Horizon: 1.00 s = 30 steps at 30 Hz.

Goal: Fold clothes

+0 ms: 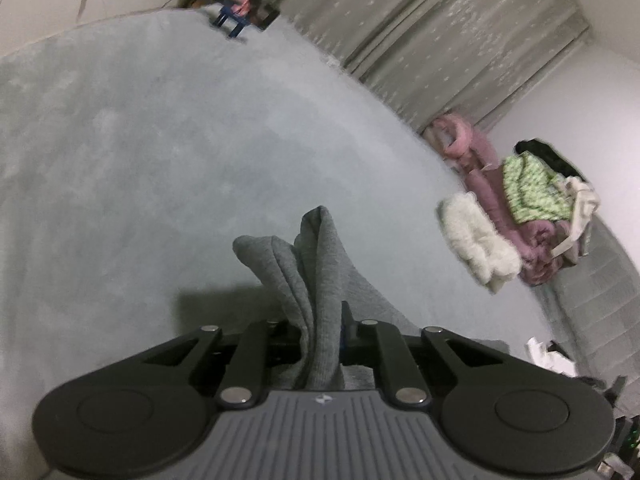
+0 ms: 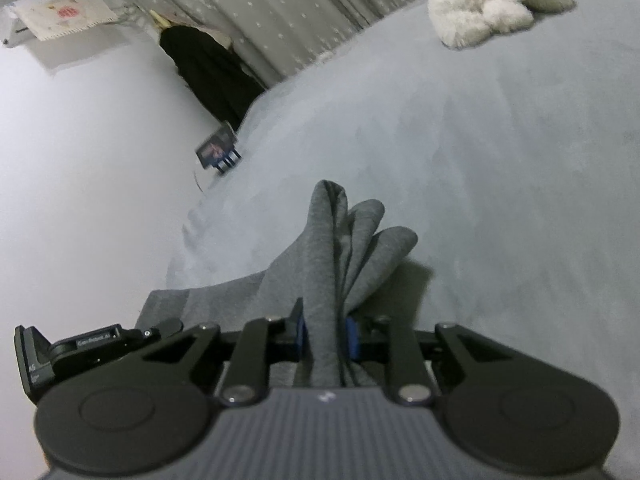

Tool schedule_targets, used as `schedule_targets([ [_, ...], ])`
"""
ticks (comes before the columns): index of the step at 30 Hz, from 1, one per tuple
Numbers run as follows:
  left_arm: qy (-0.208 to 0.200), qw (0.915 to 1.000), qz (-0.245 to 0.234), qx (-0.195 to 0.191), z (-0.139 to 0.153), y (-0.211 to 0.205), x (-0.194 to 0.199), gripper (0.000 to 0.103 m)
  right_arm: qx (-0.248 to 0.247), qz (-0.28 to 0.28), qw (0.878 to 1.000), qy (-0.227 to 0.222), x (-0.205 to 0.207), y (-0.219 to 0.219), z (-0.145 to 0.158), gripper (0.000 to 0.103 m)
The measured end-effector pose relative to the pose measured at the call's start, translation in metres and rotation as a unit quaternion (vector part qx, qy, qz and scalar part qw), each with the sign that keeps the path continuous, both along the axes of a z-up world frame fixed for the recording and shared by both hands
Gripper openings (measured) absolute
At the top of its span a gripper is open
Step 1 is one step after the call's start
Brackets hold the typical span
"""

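A dark grey knit garment (image 1: 308,264) is bunched into folds and pinched in my left gripper (image 1: 322,336), which is shut on it above the pale grey bed cover (image 1: 160,152). The cloth stands up past the fingertips and trails off to the right. In the right wrist view the same grey garment (image 2: 340,240) is clamped between the blue pads (image 2: 351,338) of my right gripper (image 2: 325,336), also shut on it. Several folds fan out beyond the fingers, and a flat part lies on the bed at the lower left. The left gripper's body (image 2: 80,348) shows at the left edge there.
A pile of clothes (image 1: 516,200), pink, green and fluffy white, sits at the bed's right edge. The white fluffy piece (image 2: 480,8) lies far ahead in the right view. A small phone stand (image 1: 244,10) is at the bed's far corner. Grey curtains (image 1: 440,32) hang behind.
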<state>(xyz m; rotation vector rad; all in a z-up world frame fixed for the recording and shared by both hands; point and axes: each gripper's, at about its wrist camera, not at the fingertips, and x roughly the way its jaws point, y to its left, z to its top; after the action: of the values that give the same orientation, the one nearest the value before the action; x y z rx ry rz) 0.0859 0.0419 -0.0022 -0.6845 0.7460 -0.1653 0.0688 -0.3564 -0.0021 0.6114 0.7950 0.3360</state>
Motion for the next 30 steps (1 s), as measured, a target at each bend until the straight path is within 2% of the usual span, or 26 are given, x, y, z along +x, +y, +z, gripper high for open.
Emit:
schedule_targets([
  [2, 0.011, 0.9998, -0.002, 0.018, -0.006, -0.003, 0.002, 0.011, -0.005, 0.000, 1.000, 0.013, 0.004, 0.001, -0.006, 0.022],
  [4, 0.013, 0.9993, -0.008, 0.035, -0.008, -0.005, 0.005, 0.012, 0.002, 0.003, 1.000, 0.023, 0.006, -0.001, -0.010, 0.036],
  [6, 0.016, 0.9990, -0.010, 0.040, -0.009, -0.005, 0.006, 0.012, 0.010, 0.006, 0.999, 0.032, 0.008, -0.003, -0.013, 0.043],
  [8, 0.018, 0.9990, -0.011, 0.039, -0.011, -0.004, 0.005, 0.012, 0.018, 0.008, 0.999, 0.039, 0.009, -0.005, -0.016, 0.044],
  [17, 0.024, 0.9992, -0.011, 0.031, -0.015, 0.000, 0.005, 0.014, 0.024, 0.019, 0.998, 0.054, 0.007, -0.011, -0.023, 0.040],
  [19, 0.024, 0.9991, -0.011, 0.032, -0.015, 0.000, 0.005, 0.015, 0.022, 0.018, 0.998, 0.049, 0.008, -0.011, -0.023, 0.027],
  [22, 0.024, 0.9990, -0.010, 0.037, -0.015, 0.001, 0.006, 0.018, 0.011, 0.018, 0.999, 0.033, 0.006, -0.007, -0.020, 0.020],
  [26, 0.023, 0.9988, -0.008, 0.043, -0.014, 0.001, 0.006, 0.019, 0.009, 0.018, 1.000, 0.012, 0.002, -0.006, -0.011, 0.019],
  [30, 0.025, 0.9990, -0.004, 0.037, -0.012, 0.004, 0.007, 0.019, 0.003, 0.016, 1.000, 0.019, 0.004, -0.006, -0.014, 0.019],
])
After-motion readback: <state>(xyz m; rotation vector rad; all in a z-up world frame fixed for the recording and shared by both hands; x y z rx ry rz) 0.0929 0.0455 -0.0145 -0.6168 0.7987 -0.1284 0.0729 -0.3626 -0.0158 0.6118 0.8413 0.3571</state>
